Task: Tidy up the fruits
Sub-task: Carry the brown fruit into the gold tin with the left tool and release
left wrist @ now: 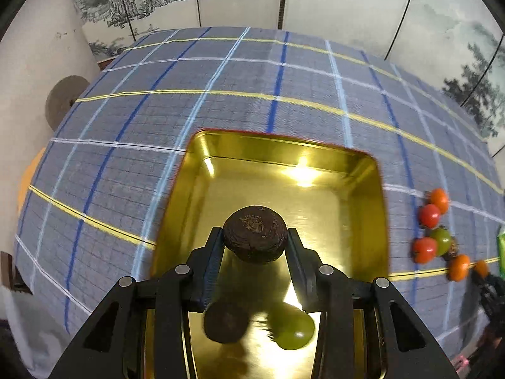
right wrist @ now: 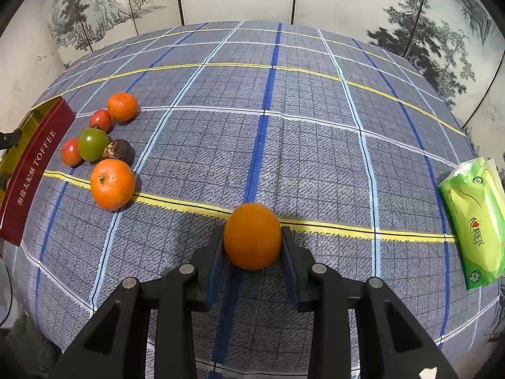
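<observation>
Left wrist: left gripper [left wrist: 255, 242] fingers clamp brown fruit [left wrist: 255, 233] over gold tray [left wrist: 375, 221] | right gripper [right wrist: 252, 243] fingers grip orange [right wrist: 252, 235]

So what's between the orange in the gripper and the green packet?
Only bare checked cloth lies between the orange and the green packet, as the right wrist view shows.

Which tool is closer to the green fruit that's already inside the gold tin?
Left. The left tool, gripping a dark brown fruit, hangs right over the green fruit in the gold tin. The right tool, gripping an orange, is outside it.
</observation>
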